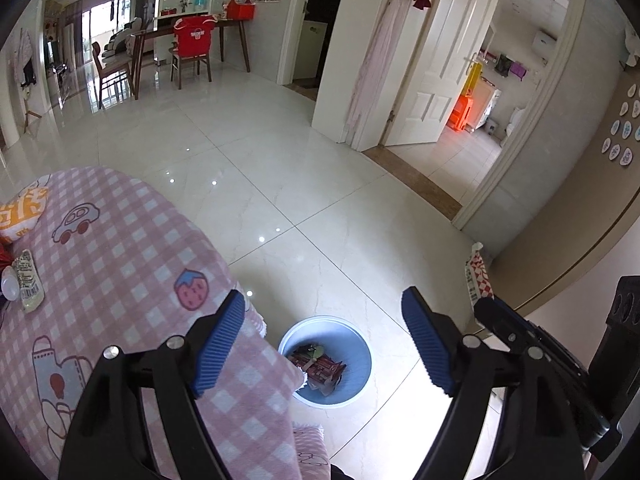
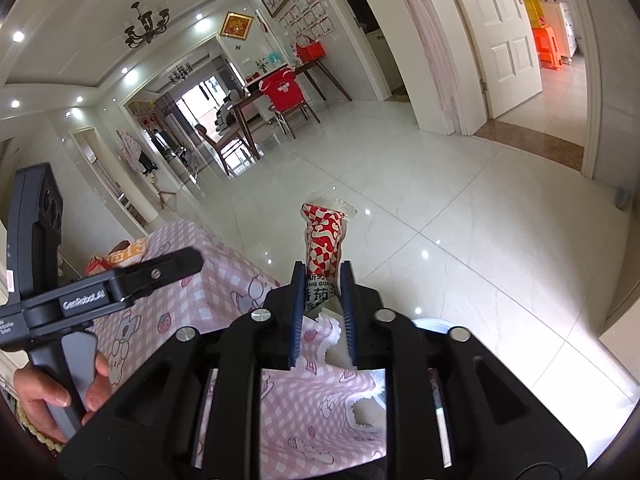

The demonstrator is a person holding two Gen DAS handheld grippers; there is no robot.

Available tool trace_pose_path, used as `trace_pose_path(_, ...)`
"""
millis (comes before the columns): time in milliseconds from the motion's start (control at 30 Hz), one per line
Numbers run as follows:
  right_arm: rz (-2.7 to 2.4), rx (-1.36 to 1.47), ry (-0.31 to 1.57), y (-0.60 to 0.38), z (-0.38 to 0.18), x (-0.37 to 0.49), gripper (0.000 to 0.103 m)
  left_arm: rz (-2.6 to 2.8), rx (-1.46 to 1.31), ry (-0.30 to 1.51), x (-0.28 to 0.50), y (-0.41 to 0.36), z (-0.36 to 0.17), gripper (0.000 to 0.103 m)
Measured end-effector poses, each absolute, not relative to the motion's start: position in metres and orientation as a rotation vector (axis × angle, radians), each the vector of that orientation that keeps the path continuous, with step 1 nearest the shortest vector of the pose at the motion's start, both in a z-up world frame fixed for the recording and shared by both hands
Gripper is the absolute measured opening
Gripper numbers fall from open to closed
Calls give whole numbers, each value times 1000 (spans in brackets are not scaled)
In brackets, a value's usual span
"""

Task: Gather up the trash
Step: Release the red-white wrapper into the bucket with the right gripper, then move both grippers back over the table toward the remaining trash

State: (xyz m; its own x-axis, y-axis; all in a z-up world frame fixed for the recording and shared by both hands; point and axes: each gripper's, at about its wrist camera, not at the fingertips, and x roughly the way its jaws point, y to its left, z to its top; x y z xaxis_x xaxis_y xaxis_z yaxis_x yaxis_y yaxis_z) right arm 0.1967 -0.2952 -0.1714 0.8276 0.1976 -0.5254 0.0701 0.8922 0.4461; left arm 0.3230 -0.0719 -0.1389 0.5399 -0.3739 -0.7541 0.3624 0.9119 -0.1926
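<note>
A red-and-white checked sauce sachet (image 2: 325,236) stands upright between the blue pads of my right gripper (image 2: 322,270), which is shut on its lower part. In the left wrist view the same sachet (image 1: 477,276) pokes up at the right, above a black finger (image 1: 500,322) of that gripper. My left gripper (image 1: 324,300) is open wide with nothing between its pads. Below it on the floor sits a light blue bin (image 1: 356,344) with red wrappers (image 1: 320,366) inside. Only a sliver of the bin's rim (image 2: 432,324) shows in the right wrist view.
A table under a pink checked cloth (image 1: 120,240) fills the left, its corner overhanging the bin. On it lie a clear labelled wrapper (image 1: 28,280) and an orange-and-white snack bag (image 1: 22,212). A hand (image 2: 60,392) grips the left handle. White tiled floor stretches ahead.
</note>
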Motion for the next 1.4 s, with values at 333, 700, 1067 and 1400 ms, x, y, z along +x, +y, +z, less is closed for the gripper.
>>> trace_pose_path(333,50,456,610,-281,-181,202,73,-412,-37,888,321,-34,-135,79)
trace_pose_path(700,210,359,610,-210,-146,207,73,-321,-77,837,302,44,-119,79)
trace_pose_path(1067,413,183,687,-77,-138,251,71,-74,-303,862,314,189,-125,79)
trace_pose_path(1400,444,154,727,-34,-150,299,71,-50,-363,928,371,209,-146,79)
